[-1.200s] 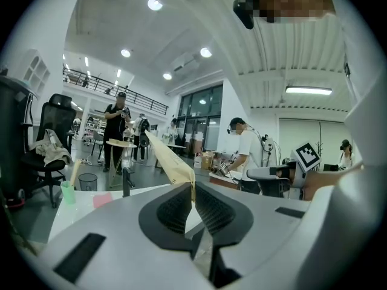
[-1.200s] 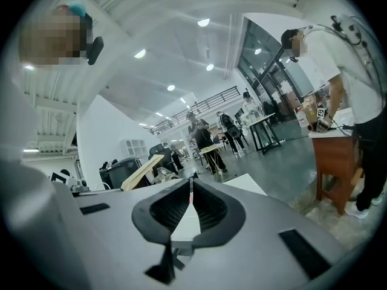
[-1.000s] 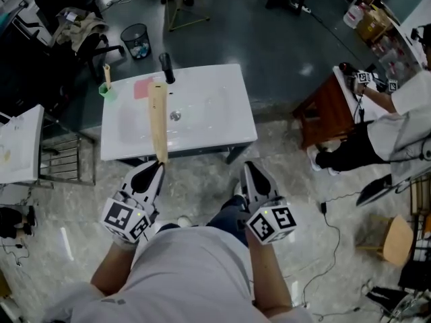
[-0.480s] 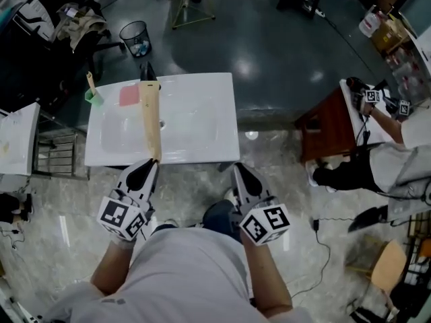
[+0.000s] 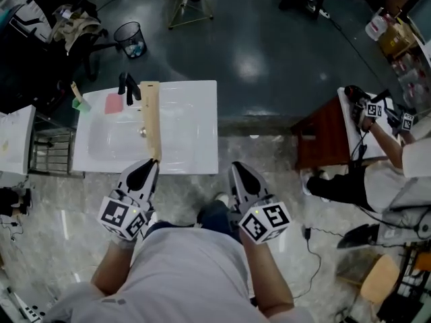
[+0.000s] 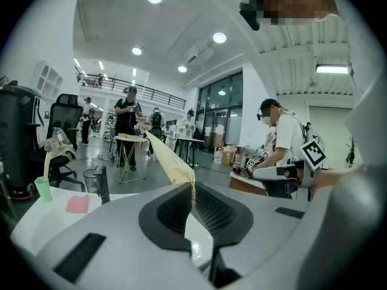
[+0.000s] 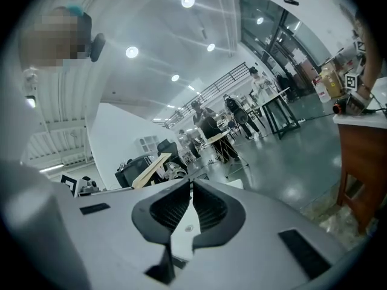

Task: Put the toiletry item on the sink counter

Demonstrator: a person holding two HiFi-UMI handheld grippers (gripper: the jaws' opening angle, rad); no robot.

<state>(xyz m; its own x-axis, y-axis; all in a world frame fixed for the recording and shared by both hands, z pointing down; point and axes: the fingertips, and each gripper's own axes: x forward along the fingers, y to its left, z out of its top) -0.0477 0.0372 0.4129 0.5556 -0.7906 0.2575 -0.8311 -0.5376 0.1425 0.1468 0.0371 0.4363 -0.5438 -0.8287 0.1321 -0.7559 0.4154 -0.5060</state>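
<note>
The sink (image 5: 192, 130) has drifted left below us, our left gripper (image 5: 151, 164) still clamped on the tan item (image 5: 151, 113), the right gripper (image 5: 239, 169) closed and empty, so we judge the placing not yet begun.

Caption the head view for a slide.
Left gripper clamps a long tan item pointing toward the white sink counter; right gripper shut, empty.

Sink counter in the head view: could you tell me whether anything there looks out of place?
Only the long tan strip: pinched at its near end by the left gripper, it juts across the sink counter over the basin towards the faucet. Nothing looks spilled or damaged.
</note>
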